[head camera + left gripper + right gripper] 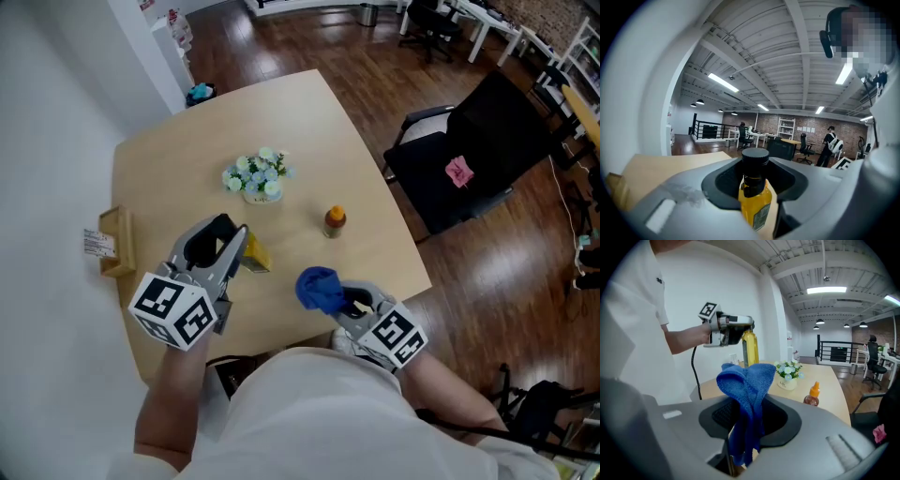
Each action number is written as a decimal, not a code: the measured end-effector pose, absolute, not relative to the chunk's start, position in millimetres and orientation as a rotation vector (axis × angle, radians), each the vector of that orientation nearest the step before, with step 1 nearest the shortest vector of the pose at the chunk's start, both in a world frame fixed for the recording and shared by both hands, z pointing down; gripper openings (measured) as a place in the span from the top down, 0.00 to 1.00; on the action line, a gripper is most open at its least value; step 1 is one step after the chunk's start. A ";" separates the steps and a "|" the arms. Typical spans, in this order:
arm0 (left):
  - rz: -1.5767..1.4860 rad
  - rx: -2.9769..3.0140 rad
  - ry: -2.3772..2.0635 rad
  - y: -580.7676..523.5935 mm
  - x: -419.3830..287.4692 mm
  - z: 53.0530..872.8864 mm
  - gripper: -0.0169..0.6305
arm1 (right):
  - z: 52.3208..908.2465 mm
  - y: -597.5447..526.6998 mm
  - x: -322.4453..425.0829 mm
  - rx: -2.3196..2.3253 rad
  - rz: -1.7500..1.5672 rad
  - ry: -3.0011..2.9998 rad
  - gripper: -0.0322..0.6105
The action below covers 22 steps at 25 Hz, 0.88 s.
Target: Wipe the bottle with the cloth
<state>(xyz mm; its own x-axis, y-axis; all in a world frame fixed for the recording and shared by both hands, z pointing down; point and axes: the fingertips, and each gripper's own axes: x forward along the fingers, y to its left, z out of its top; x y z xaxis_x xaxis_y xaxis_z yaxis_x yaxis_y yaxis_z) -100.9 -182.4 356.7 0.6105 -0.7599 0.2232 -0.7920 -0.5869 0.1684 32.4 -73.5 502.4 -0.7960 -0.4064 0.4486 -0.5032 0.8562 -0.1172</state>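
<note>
A yellow bottle (755, 200) with a black cap sits between the jaws of my left gripper (757, 211), which is shut on it. In the head view the left gripper (234, 251) holds the yellow bottle (256, 254) above the table's near left part. My right gripper (339, 300) is shut on a bunched blue cloth (318, 288), which sticks up from its jaws. In the right gripper view the blue cloth (749, 385) stands in front, with the held yellow bottle (750, 348) upright beyond it. Cloth and bottle are apart.
On the beige table (169, 178) stand a small pot of flowers (258, 176) and a little brown bottle with an orange cap (335, 221). A wooden holder (117, 242) sits at the left edge. A black chair (478, 150) stands to the right of the table.
</note>
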 end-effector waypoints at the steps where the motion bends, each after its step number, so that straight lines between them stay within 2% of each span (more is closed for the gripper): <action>1: 0.200 2.560 -1.301 -187.1 -103.9 372.4 0.72 | 503.0 -72.0 41.0 0.686 0.335 -2.609 0.75; 10: 0.318 2.439 -1.560 -230.3 -101.1 481.1 0.72 | 498.0 -70.3 108.3 0.806 0.430 -2.567 0.75; 22: 0.371 2.380 -1.672 -251.0 -77.0 543.1 0.72 | 491.5 -77.6 181.6 0.865 0.488 -2.526 0.75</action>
<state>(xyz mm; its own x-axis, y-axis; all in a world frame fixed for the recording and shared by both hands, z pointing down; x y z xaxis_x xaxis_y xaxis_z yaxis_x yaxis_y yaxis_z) -77.0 -251.0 543.1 0.3252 -0.8893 0.3216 -0.9419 -0.3350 0.0262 181.6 -77.6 491.5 -0.7161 -0.4921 0.4951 -0.6411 0.7442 -0.1876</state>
